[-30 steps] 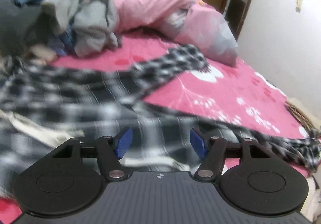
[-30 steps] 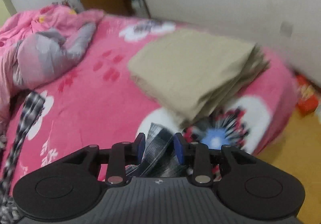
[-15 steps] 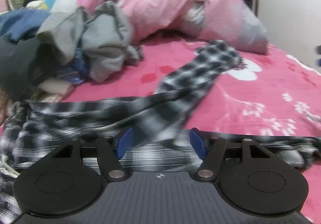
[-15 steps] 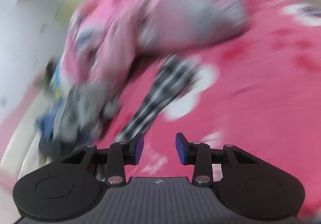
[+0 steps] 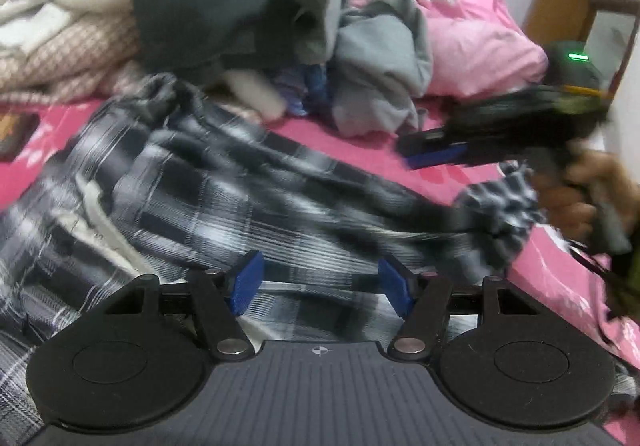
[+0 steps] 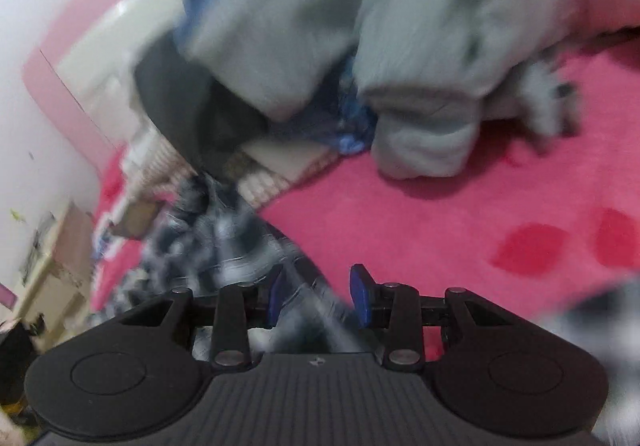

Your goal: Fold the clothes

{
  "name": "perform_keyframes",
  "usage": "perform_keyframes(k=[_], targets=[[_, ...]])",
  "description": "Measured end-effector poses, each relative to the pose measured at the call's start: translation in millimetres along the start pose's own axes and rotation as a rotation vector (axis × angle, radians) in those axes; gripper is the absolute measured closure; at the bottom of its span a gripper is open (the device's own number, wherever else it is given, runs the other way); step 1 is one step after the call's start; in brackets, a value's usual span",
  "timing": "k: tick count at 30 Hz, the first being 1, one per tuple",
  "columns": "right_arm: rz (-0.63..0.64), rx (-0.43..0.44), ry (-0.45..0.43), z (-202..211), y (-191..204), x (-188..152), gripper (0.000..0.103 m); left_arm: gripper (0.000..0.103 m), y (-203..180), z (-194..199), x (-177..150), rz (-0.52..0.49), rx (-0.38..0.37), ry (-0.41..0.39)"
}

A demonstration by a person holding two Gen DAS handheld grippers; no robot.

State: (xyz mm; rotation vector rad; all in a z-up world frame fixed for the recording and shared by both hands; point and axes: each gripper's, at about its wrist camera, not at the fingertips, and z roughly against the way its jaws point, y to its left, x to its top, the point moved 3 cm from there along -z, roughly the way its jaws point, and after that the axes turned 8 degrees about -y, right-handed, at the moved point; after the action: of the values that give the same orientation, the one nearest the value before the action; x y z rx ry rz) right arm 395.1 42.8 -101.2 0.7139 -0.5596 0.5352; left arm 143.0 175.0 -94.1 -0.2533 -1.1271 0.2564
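Observation:
A black-and-white plaid garment (image 5: 224, 182) lies spread and rumpled on the pink bed sheet (image 5: 360, 138). My left gripper (image 5: 320, 282) hovers just over it, open, with nothing pinched between its blue pads. A hand (image 5: 580, 190) at the right of the left wrist view holds my right gripper (image 5: 436, 152) above the sheet, near the plaid sleeve end (image 5: 500, 198). In the blurred right wrist view the right gripper (image 6: 318, 296) is open. Plaid cloth (image 6: 224, 242) shows below and behind the gap, not pressed by the pads.
A pile of unfolded clothes lies at the back: a grey garment (image 5: 380, 58) (image 6: 420, 126), a dark one (image 5: 192, 6), a beige checked blanket (image 5: 80, 46) and a pink duvet (image 5: 472, 30). A wooden door (image 5: 560, 2) stands far right. Bare sheet (image 6: 440, 226) lies before the pile.
My right gripper swung from the folded beige stack across the bed to the clothes pile, and the plaid cloth left its pads. My left gripper turned left; the right gripper entered its view.

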Motion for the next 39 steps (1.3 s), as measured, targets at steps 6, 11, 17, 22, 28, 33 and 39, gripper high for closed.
perform_keyframes(k=[6,11,17,22,28,33,39], targets=[[0.148,-0.078,0.093,-23,20,-10,0.102,0.037,11,4,-5,0.079,-0.070,-0.051],[0.418,-0.205,-0.093,8,69,7,0.102,0.037,9,4,-5,0.069,-0.069,-0.051],[0.670,-0.398,-0.162,-35,71,21,0.102,0.037,10,5,-7,0.063,-0.072,-0.052],[0.695,-0.544,-0.082,-89,27,10,0.103,0.036,11,6,-8,0.066,-0.077,-0.054],[0.522,-0.379,-0.223,-20,39,23,0.096,0.036,12,7,-9,0.068,-0.079,-0.055],[0.640,-0.092,-0.110,10,88,-9,0.061,0.036,11,6,-8,0.066,-0.078,-0.054],[0.899,-0.220,0.056,-50,81,-41,0.066,0.036,11,7,-9,0.060,-0.074,-0.055]])
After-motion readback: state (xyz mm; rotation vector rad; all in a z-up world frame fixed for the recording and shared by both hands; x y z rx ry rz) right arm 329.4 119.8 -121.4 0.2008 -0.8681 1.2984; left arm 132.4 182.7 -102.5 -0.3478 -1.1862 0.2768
